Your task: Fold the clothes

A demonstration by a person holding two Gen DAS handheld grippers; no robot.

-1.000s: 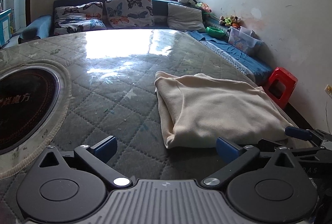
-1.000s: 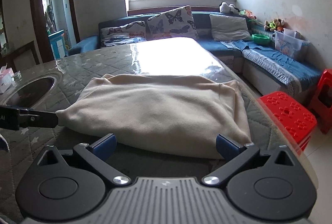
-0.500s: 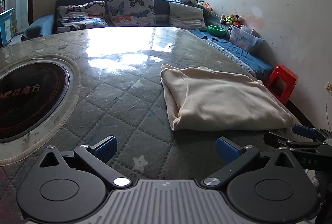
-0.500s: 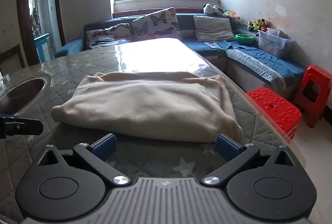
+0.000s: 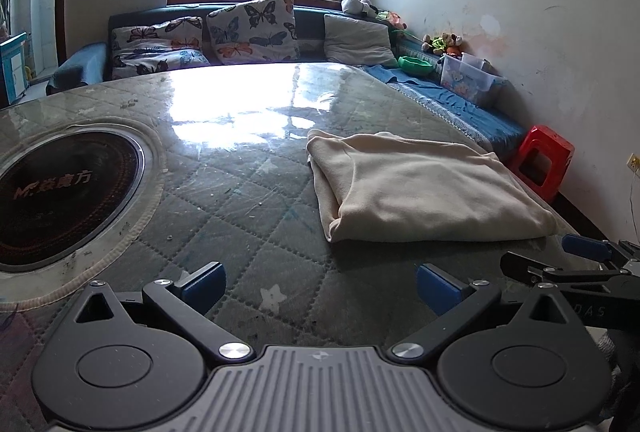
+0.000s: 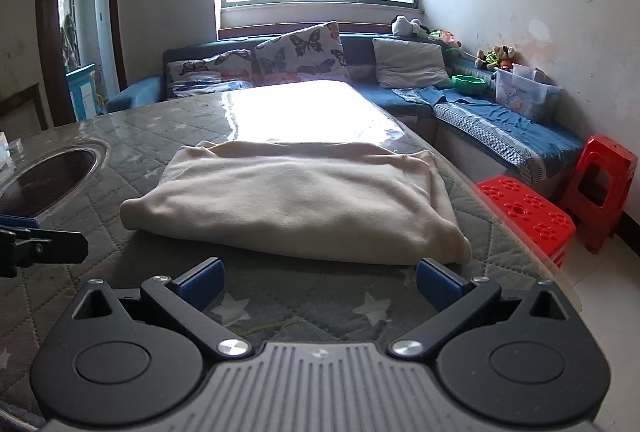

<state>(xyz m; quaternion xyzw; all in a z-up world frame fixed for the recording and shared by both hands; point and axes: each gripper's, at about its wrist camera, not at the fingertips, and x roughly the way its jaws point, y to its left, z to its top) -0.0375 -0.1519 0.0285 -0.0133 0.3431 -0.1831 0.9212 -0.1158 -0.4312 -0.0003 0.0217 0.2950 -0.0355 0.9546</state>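
A folded cream garment [image 5: 424,187] lies flat on the quilted table [image 5: 224,199], toward its right edge; it also shows in the right wrist view [image 6: 296,199]. My left gripper [image 5: 320,286] is open and empty, held back from the garment's near left corner. My right gripper [image 6: 318,282] is open and empty, just short of the garment's near edge. The right gripper also shows at the right edge of the left wrist view [image 5: 560,264]. The left gripper's fingers [image 6: 44,252] show at the left edge of the right wrist view.
A round dark hotplate [image 5: 60,191] is set into the table at the left. Two red stools [image 6: 528,216] stand by the table's right edge. A blue sofa with butterfly cushions [image 5: 252,31] runs along the far wall, with a plastic bin [image 5: 472,77].
Both grippers have drawn back and away from the garment, open throughout. The garment lies still and looks farther off in both views.
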